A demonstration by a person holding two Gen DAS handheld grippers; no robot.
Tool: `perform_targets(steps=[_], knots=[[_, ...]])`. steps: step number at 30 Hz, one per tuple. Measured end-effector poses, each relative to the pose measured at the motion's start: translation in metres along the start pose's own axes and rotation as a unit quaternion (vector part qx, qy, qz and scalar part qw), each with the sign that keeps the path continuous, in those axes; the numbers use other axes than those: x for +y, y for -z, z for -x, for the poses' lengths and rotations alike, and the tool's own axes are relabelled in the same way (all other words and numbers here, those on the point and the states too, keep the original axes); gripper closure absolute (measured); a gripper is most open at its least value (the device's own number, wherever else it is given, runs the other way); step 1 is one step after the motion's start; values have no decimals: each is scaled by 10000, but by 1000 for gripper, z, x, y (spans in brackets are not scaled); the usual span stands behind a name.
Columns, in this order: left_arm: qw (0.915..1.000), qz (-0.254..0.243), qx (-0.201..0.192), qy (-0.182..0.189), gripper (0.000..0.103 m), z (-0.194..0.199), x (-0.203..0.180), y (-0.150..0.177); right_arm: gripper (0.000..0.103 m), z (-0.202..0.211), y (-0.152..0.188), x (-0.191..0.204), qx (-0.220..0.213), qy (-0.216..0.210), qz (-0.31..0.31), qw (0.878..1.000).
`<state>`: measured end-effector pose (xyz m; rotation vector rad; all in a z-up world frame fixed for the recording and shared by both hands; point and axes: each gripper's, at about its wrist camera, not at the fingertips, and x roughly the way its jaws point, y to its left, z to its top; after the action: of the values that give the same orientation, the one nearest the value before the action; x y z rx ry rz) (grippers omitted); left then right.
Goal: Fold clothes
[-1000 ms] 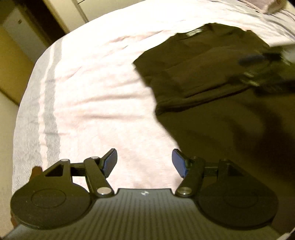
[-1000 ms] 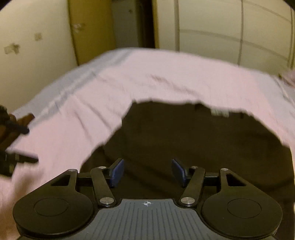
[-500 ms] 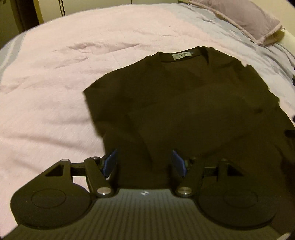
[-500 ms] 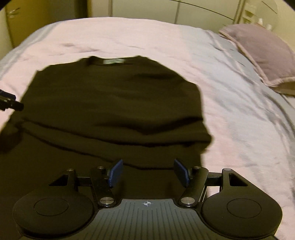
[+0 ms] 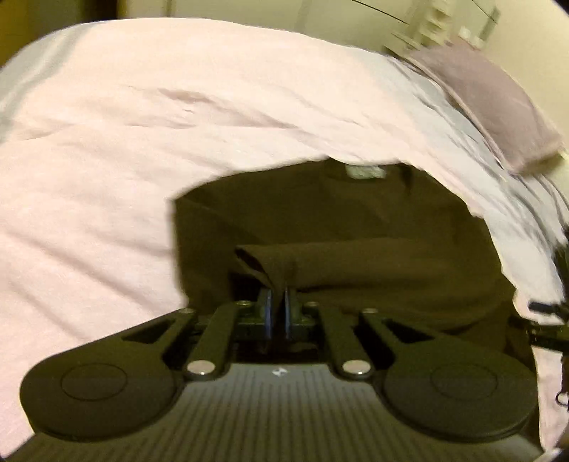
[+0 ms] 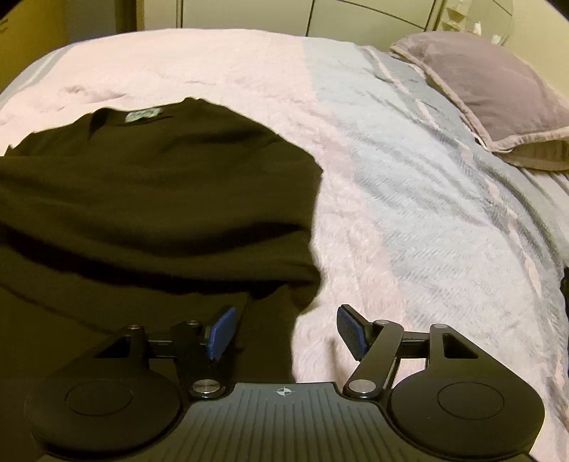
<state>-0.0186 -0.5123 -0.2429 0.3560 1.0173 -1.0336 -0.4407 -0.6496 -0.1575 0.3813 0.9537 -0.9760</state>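
Note:
A dark brown sweater (image 5: 355, 216) lies flat on the bed, neck label (image 5: 364, 173) at the far end. A sleeve is folded across its body, and its cuff end rises into my left gripper (image 5: 277, 312), which is shut on that fabric. In the right wrist view the sweater (image 6: 142, 195) fills the left half. My right gripper (image 6: 284, 334) stands open low over the garment's near right edge. Its left pad (image 6: 222, 332) is over dark cloth, its right pad (image 6: 350, 332) over the bedcover, and neither presses on anything.
A pink and pale blue striped bedcover (image 6: 391, 177) spreads under everything. A mauve pillow (image 6: 498, 92) lies at the far right. Cupboard doors (image 6: 355, 14) stand behind the bed. Part of the other gripper (image 5: 547, 320) shows at the left view's right edge.
My left gripper went from wide open to shut on the sweater's folded sleeve end. Both grippers came in lower over the sweater, the right one sliding to its right edge.

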Motion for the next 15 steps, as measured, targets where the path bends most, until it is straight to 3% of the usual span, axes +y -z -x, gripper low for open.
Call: perform_targets(steps=[4, 11, 15], knots=[[9976, -198, 664, -43, 98, -24, 8, 12, 35, -19, -4, -3, -39, -101, -97, 9999], [9930, -792, 736, -468, 97, -27, 2, 24, 35, -33, -13, -15, -178, -142, -351, 9991], [9884, -1071, 942, -519, 98, -32, -7, 25, 35, -30, -7, -41, -39, 269, -660, 9974]])
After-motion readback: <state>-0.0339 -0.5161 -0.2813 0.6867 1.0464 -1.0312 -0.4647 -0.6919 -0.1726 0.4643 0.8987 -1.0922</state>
